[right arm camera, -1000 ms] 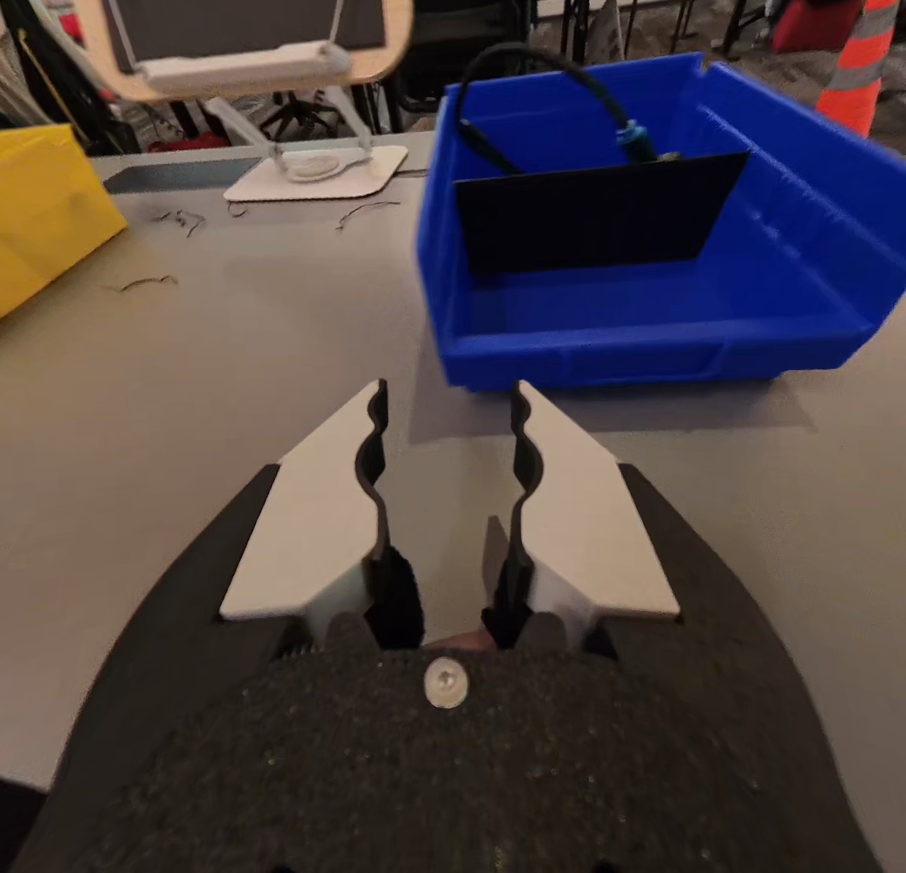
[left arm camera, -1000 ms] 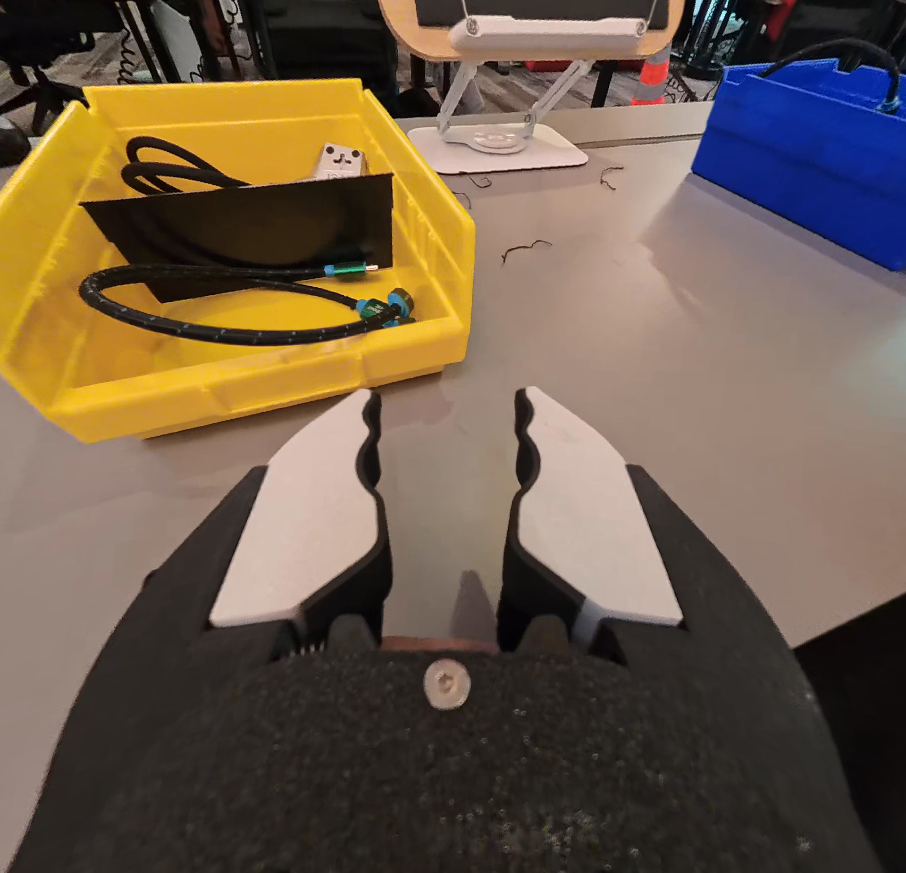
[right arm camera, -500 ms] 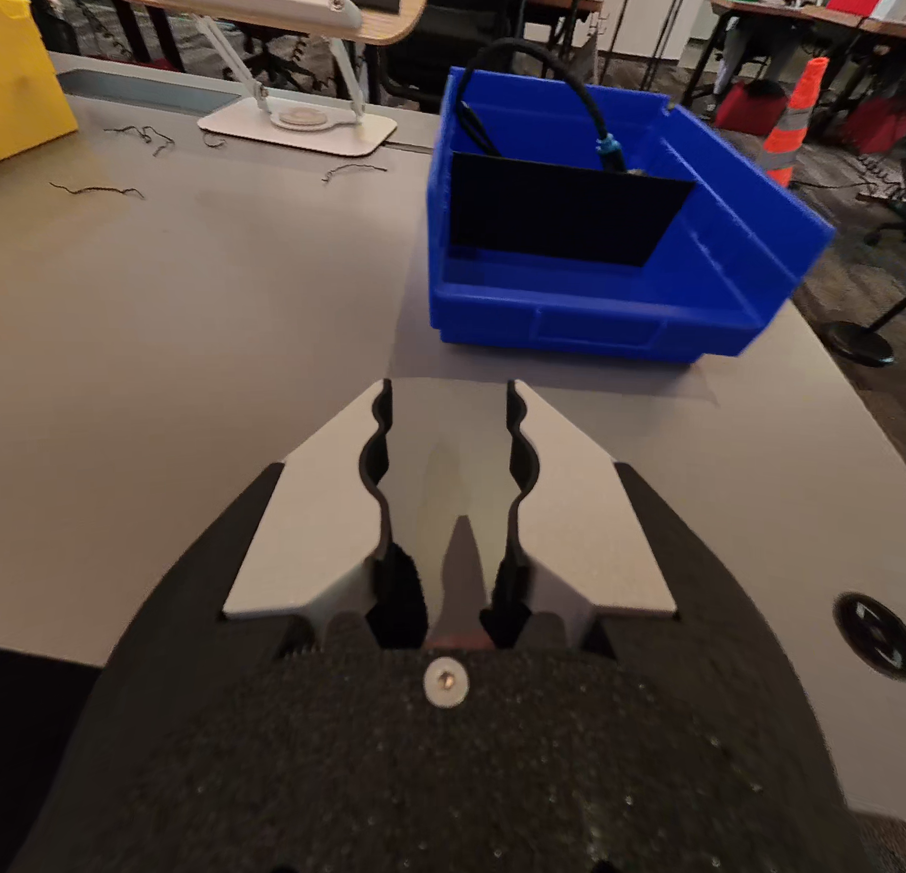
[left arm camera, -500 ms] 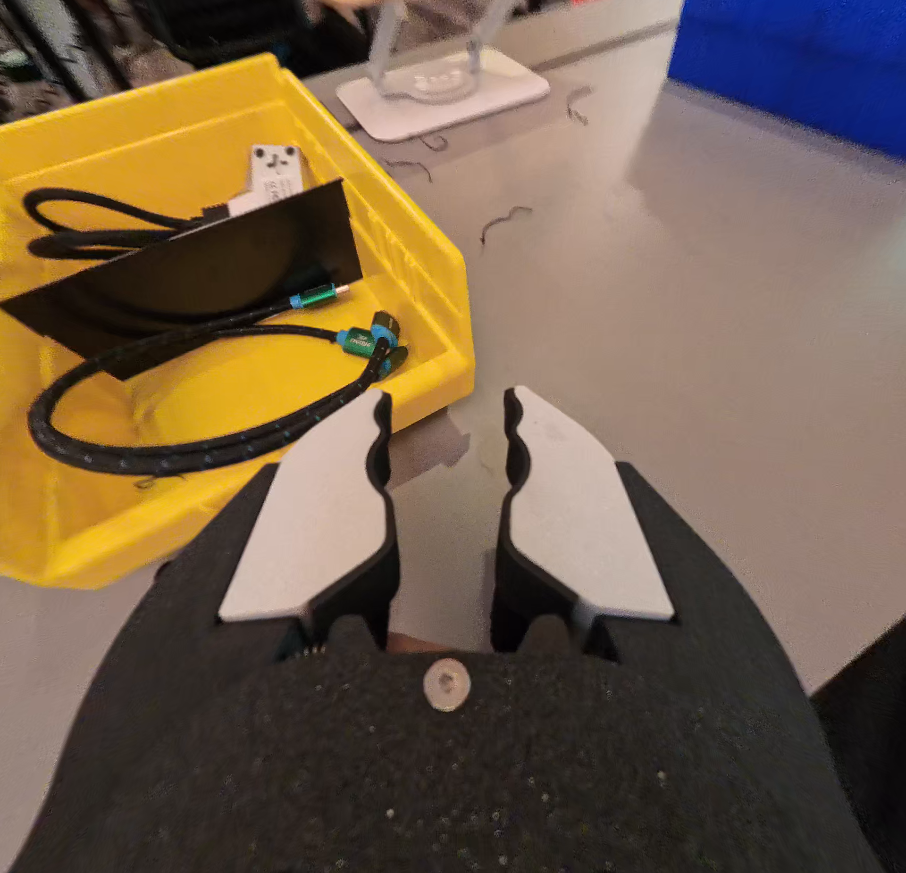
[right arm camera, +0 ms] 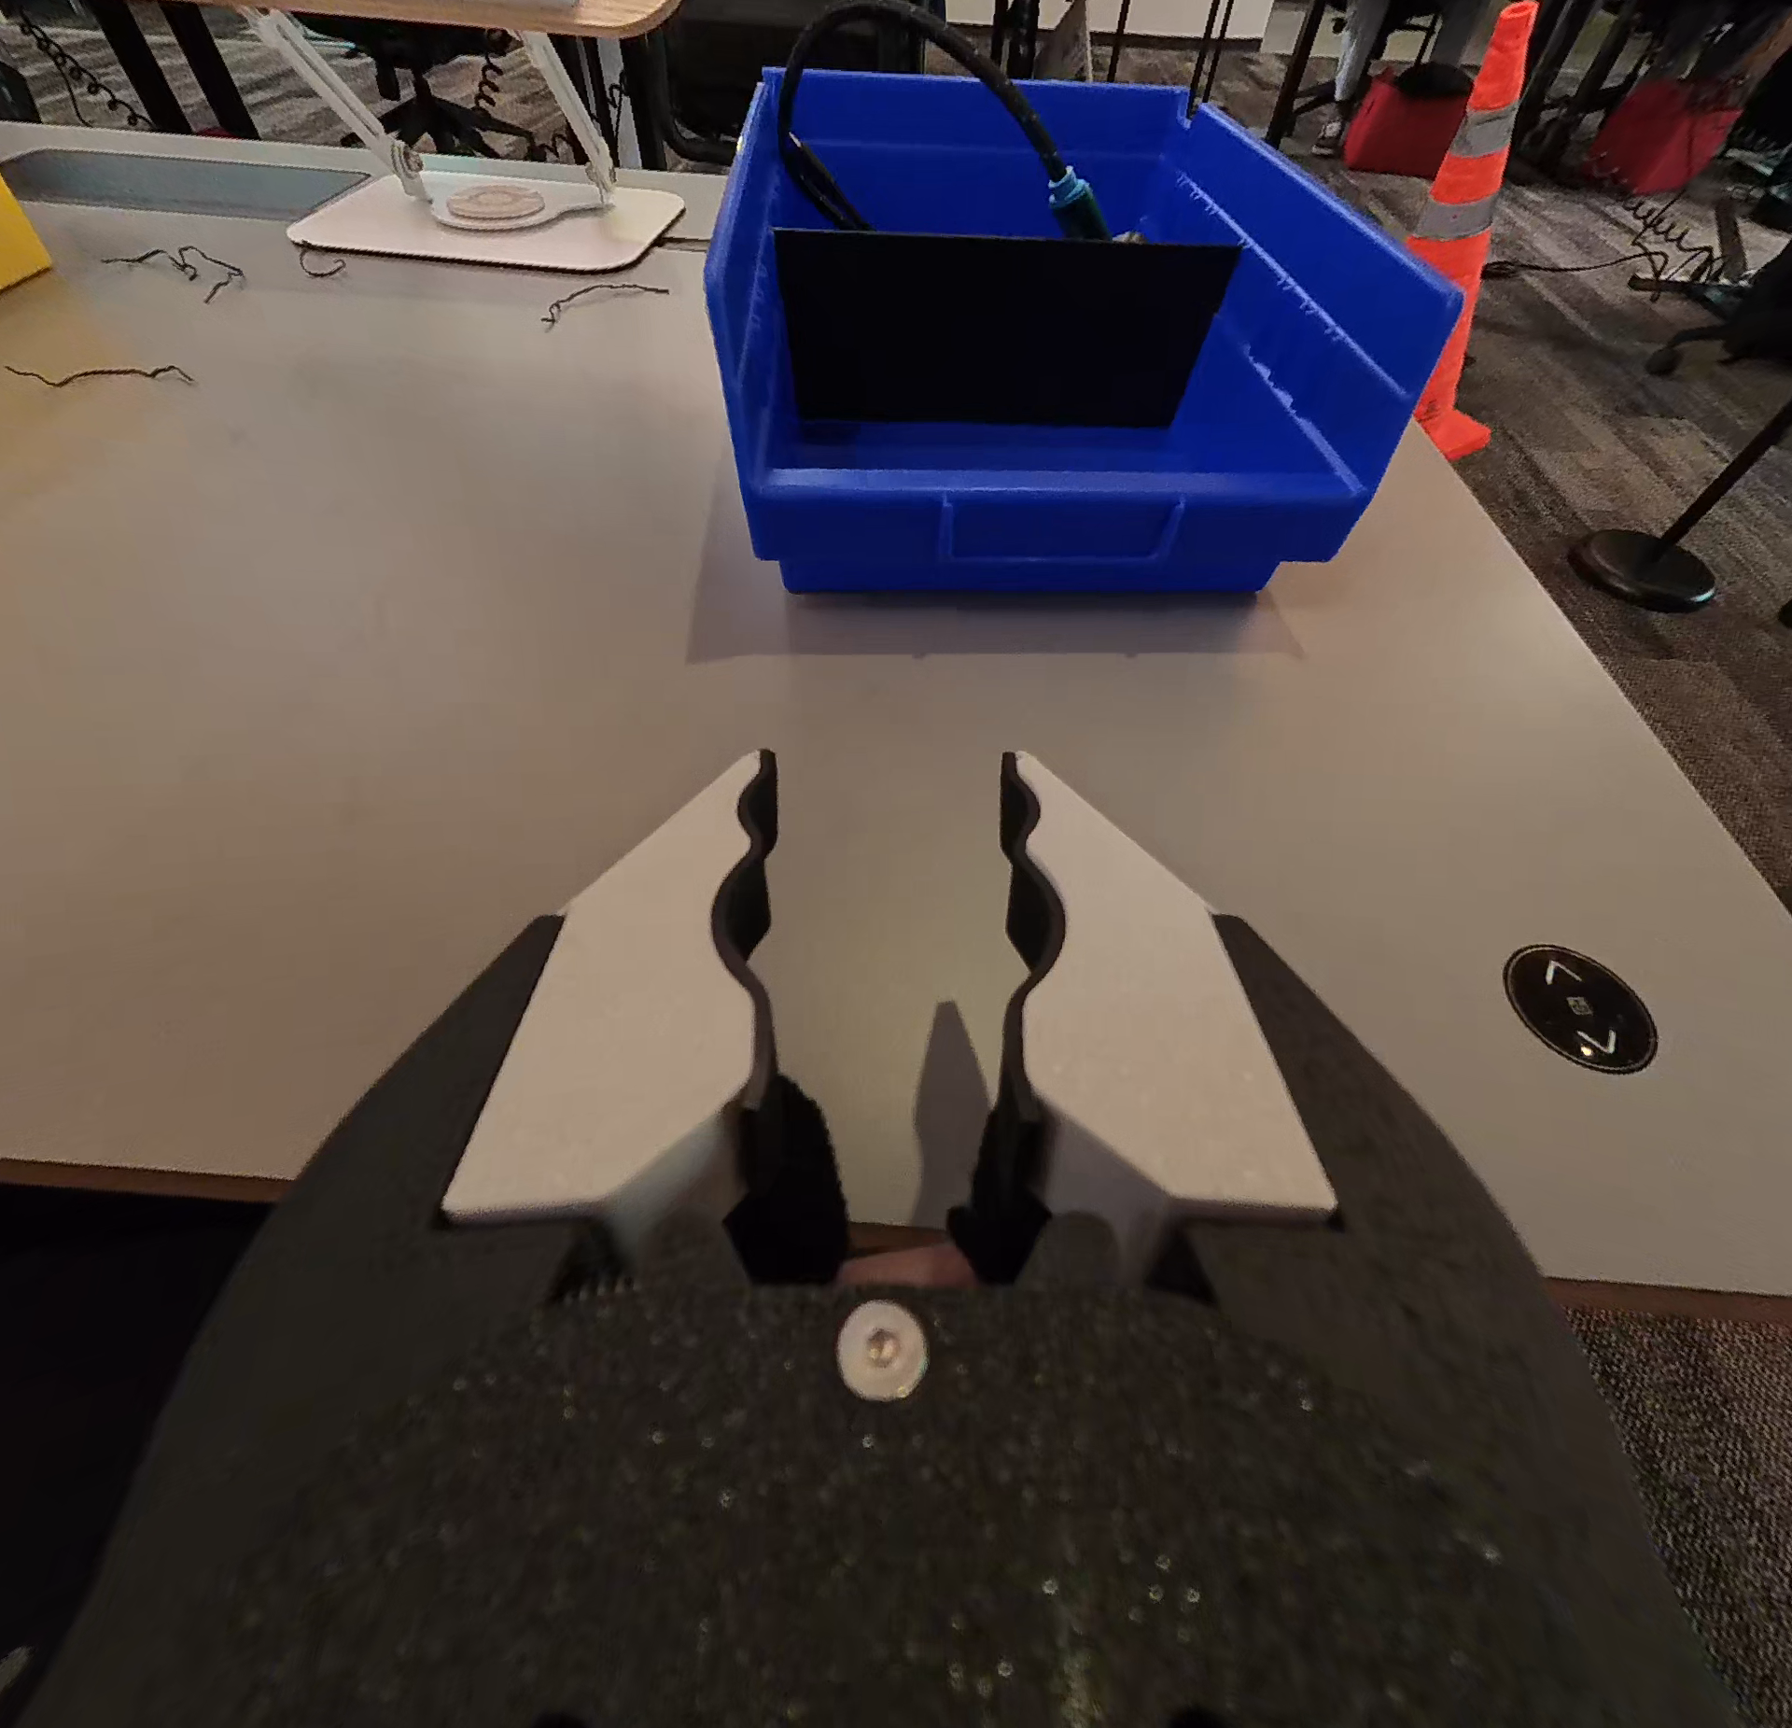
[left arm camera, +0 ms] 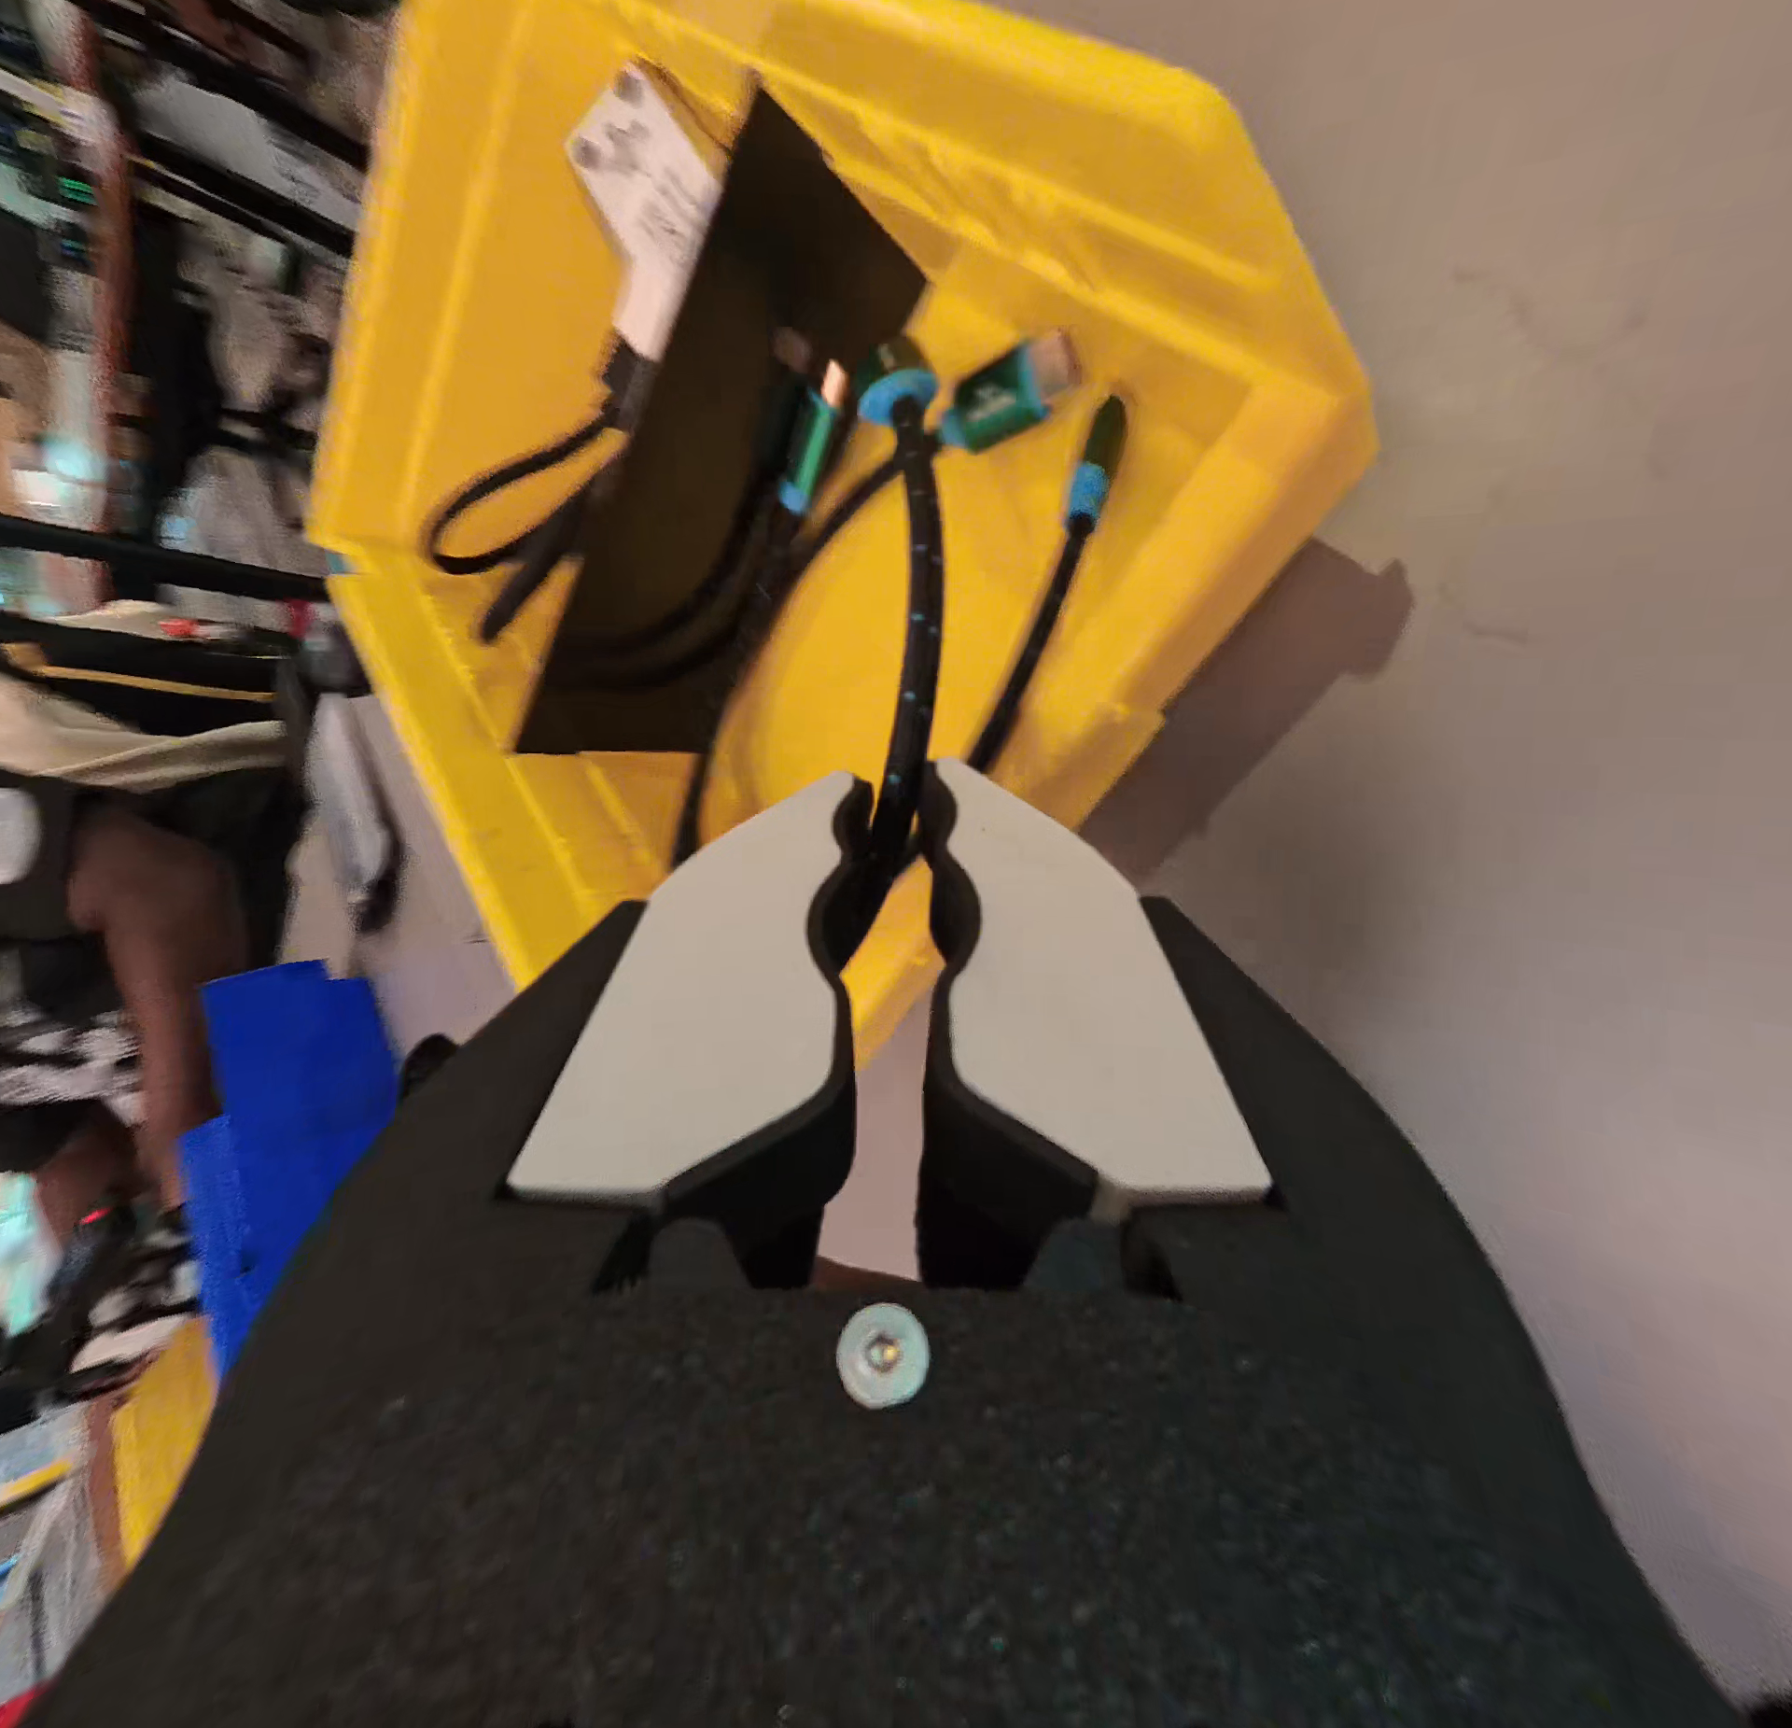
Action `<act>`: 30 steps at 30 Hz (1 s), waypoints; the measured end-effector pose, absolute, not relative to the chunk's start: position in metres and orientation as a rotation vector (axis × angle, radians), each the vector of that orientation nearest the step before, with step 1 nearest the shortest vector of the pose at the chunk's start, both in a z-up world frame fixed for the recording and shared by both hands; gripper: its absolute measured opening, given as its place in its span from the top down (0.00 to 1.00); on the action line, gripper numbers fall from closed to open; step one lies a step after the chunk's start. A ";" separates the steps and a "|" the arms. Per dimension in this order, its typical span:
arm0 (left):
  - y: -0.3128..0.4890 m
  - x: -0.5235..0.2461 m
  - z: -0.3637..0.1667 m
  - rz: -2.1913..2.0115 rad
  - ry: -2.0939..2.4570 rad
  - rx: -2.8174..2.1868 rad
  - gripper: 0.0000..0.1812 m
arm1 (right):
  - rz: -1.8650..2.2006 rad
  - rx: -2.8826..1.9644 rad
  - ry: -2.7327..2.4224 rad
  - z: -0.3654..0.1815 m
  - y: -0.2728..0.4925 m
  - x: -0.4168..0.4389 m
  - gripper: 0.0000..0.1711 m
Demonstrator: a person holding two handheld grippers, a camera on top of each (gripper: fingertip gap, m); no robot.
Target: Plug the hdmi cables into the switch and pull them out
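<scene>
In the left wrist view the picture is rolled sideways. My left gripper (left arm camera: 894, 808) is shut on a black braided HDMI cable (left arm camera: 916, 605) over the yellow bin (left arm camera: 1115, 227). The cable runs up to a green and blue plug (left arm camera: 897, 377). More green plugs (left arm camera: 1004, 396) and cables lie in the bin. The white switch (left arm camera: 650, 197) lies behind a black divider (left arm camera: 737, 440). My right gripper (right arm camera: 887, 779) is open and empty above the grey table (right arm camera: 388, 615), in front of the blue bin (right arm camera: 1047, 518). A black cable (right arm camera: 931, 42) with a blue-collared plug (right arm camera: 1076, 212) arches out of that bin's back part.
A black divider (right arm camera: 999, 333) splits the blue bin. A white stand (right arm camera: 485, 217) and black thread scraps (right arm camera: 601, 299) lie at the table's back. A round control button (right arm camera: 1579, 1007) sits near the right edge. An orange cone (right arm camera: 1474, 188) stands on the floor. A person (left arm camera: 126, 905) shows at left. There is about 60 cm between the tips of the two grippers. The left tips stand about 20 cm off the white switch (left arm camera: 650, 197).
My left gripper has rolled sideways, moved over the yellow bin and shut on the braided cable. My right gripper has pulled back a little from the blue bin and stays open.
</scene>
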State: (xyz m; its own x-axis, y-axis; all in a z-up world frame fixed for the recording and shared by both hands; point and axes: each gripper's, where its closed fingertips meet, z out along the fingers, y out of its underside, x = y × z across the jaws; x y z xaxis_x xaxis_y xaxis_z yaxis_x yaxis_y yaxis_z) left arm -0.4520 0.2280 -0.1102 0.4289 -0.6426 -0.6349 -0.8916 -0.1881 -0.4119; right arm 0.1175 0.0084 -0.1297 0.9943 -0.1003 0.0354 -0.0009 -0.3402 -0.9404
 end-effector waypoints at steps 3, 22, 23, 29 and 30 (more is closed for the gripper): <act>0.233 -0.454 -0.069 0.465 1.142 -1.795 0.97 | -0.083 -1.915 0.073 -0.130 0.012 0.116 0.74; 0.066 -0.219 -0.059 0.074 1.243 -1.512 0.97 | 0.031 -1.892 -0.030 -0.125 0.048 0.082 0.74; 0.063 -0.205 -0.082 0.072 1.293 -1.535 0.97 | 0.034 -1.890 -0.027 -0.125 0.048 0.082 0.74; 0.053 -0.154 -0.141 -0.165 1.348 -1.784 0.97 | 0.050 -1.883 -0.006 -0.123 0.043 0.087 0.74; 0.053 -0.148 -0.145 -0.222 1.338 -1.836 0.96 | 0.052 -1.884 -0.005 -0.123 0.042 0.087 0.74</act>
